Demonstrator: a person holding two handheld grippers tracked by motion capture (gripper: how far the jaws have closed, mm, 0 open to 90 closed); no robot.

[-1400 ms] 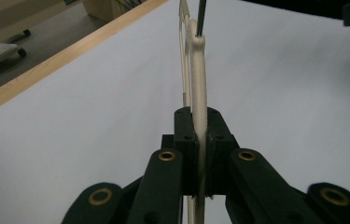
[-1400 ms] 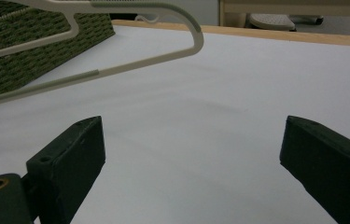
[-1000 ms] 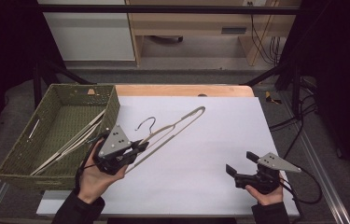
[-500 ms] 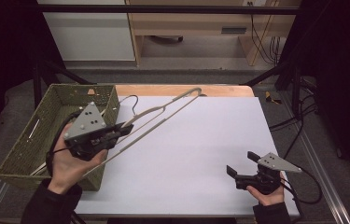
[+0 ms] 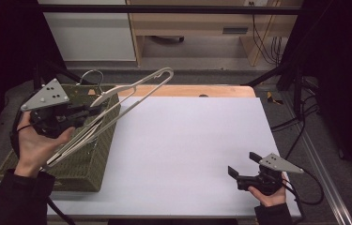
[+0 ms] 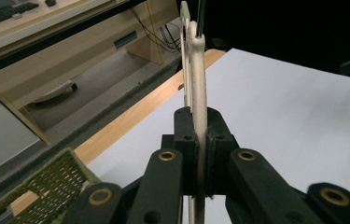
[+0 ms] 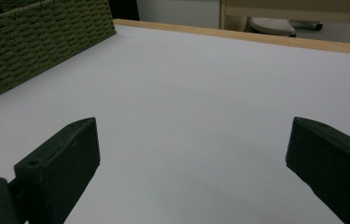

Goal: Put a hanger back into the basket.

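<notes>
Left gripper (image 6: 199, 154): black jaws clamped on a pale hanger (image 6: 198, 88), held edge-on, rising away from the jaws. White table (image 6: 280, 107) beneath, with a wooden edge strip (image 6: 135, 116) at its far side. Corner of a green woven basket (image 6: 51, 186) near left. Floor and wooden furniture (image 6: 65, 46) beyond.

black gripper (image 5: 88, 112) – grey plate, dark sleeve (image 5: 21, 199).

My left gripper (image 5: 87, 112) held the hanger (image 5: 136, 86) above the basket (image 5: 96, 164), left of the table (image 5: 187, 140); my right gripper (image 5: 244, 171) sat near-right.
</notes>
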